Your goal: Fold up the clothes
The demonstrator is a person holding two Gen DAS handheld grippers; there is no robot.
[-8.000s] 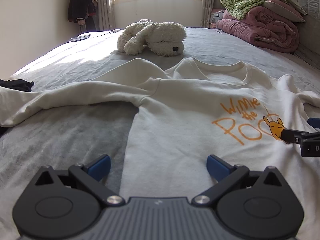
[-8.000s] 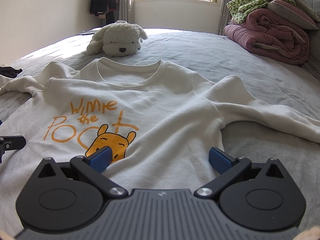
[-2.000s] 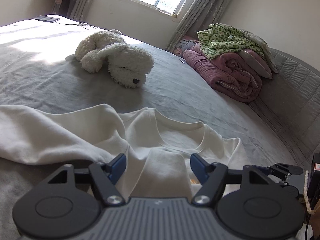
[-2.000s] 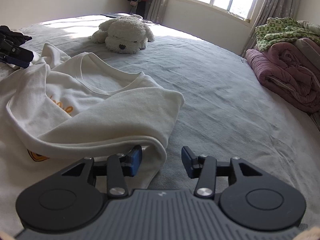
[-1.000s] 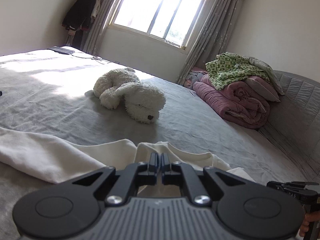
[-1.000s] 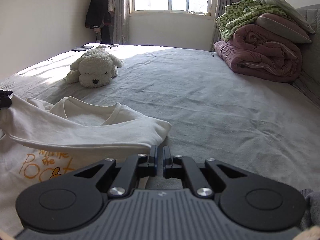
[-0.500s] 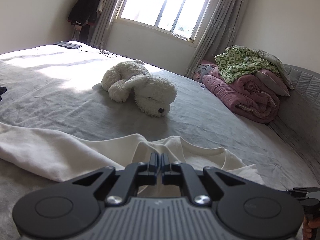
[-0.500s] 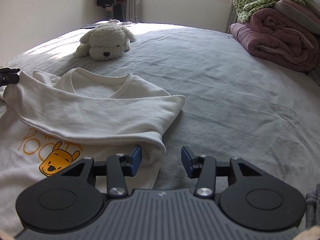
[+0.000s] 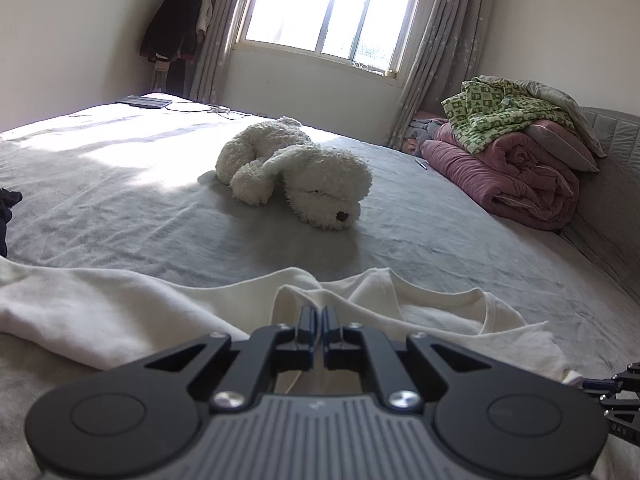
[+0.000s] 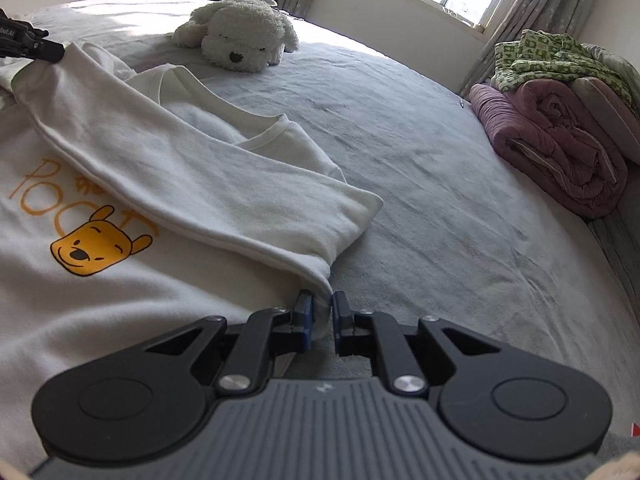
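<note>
- While the white sweatshirt [image 10: 168, 168] lies face up on the grey bed [image 10: 440, 184], only the first fold looks done: one sleeve [image 10: 224, 184] has been laid across the chest, above the orange bear print [image 10: 96, 246].
- That folded sleeve runs from the shirt's right edge up toward the far left of the right wrist view, where the left tool [image 10: 38, 46] meets its far end.
- In its own view, the left tool [image 9: 319, 320] has its jaws pressed together with white cloth gathered at their tips, so it appears to be pinching the sweatshirt just below the neckline [image 9: 452, 304].
- Nearer the camera, the right tool [image 10: 320, 314] has its jaws narrowly apart with the corner of the folded cloth between them; the pads seem to press on that bunched edge.
- On the other side, the second sleeve [image 9: 100, 308] is not yet folded; it stretches out flat toward the left edge of the left wrist view.
- Judging from this, most of the task remains: the second sleeve must come in, then the body must be folded over.
- Beyond the shirt, well apart from it, rest a white plush dog [image 9: 296, 176] and a pile of pink and green bedding [image 9: 520, 152].
</note>
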